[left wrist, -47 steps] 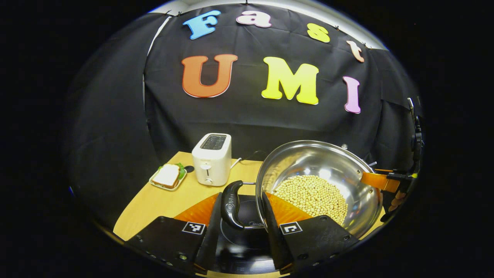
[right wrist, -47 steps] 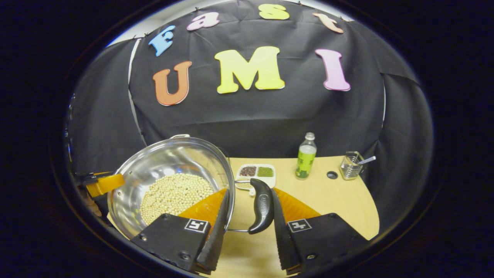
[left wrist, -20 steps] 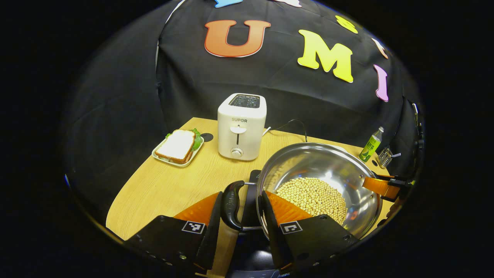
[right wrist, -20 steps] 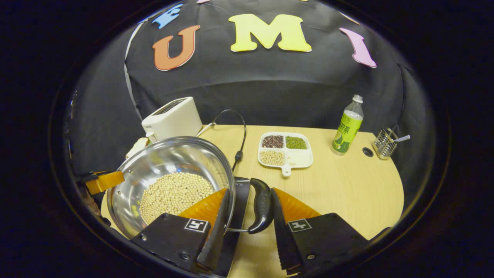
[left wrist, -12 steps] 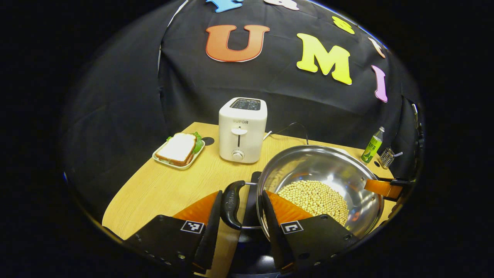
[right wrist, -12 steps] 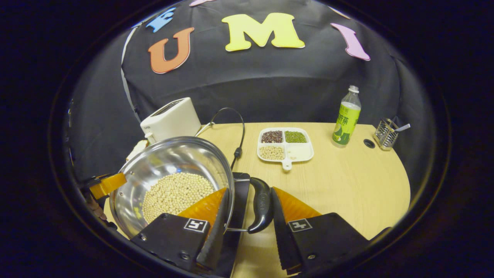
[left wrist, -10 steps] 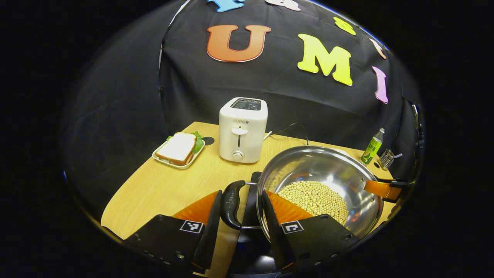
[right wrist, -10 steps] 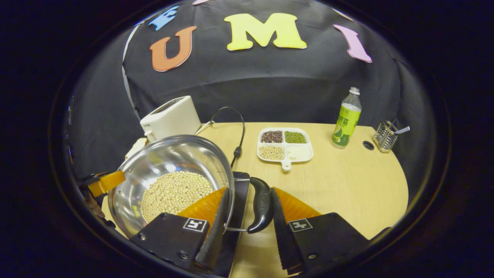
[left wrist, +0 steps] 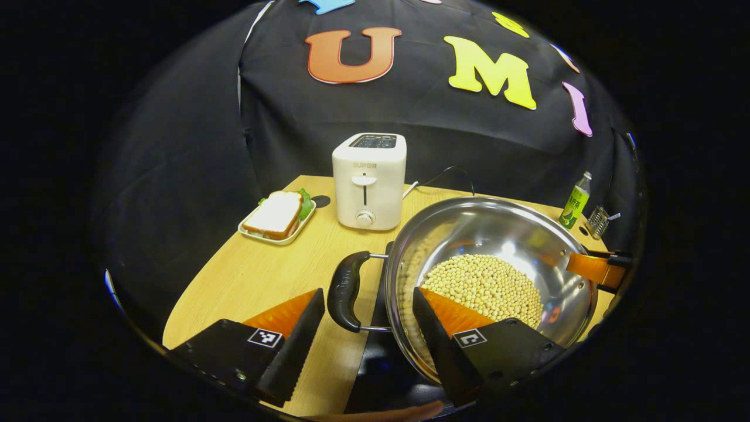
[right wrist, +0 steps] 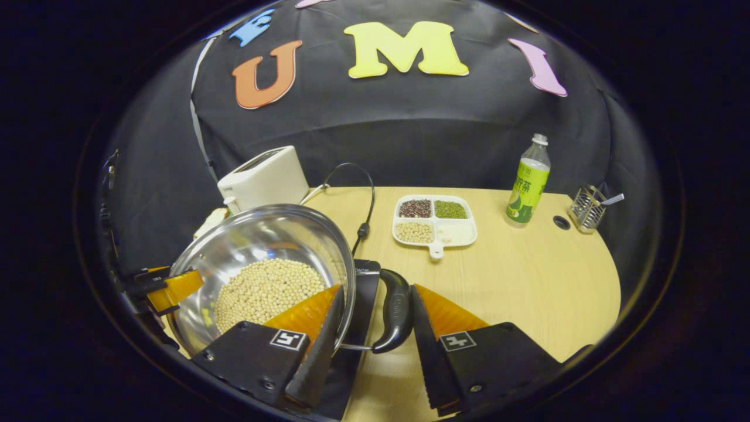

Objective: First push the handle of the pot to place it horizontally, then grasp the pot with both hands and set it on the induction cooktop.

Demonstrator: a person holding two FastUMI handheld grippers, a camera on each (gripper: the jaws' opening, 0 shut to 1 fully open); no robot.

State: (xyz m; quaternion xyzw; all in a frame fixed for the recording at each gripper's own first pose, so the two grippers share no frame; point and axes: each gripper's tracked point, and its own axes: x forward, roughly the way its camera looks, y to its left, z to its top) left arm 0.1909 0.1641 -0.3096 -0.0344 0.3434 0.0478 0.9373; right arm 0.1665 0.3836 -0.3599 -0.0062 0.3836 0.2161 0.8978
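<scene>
Both grippers stand open beside the steel pot (left wrist: 492,275) of soybeans (left wrist: 483,287), which sits on the induction cooktop (right wrist: 357,316) in front of the toaster (left wrist: 369,179). Left gripper (left wrist: 366,340) is spread wide, clear of its black handle (left wrist: 344,290); right gripper (right wrist: 375,346) brackets the other handle (right wrist: 395,310) with gaps either side, apparently letting go.

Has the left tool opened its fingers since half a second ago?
Yes. In the left gripper view the left tool now stands wide open, both fingers clear of the pot handle, which they pinched before.
</scene>
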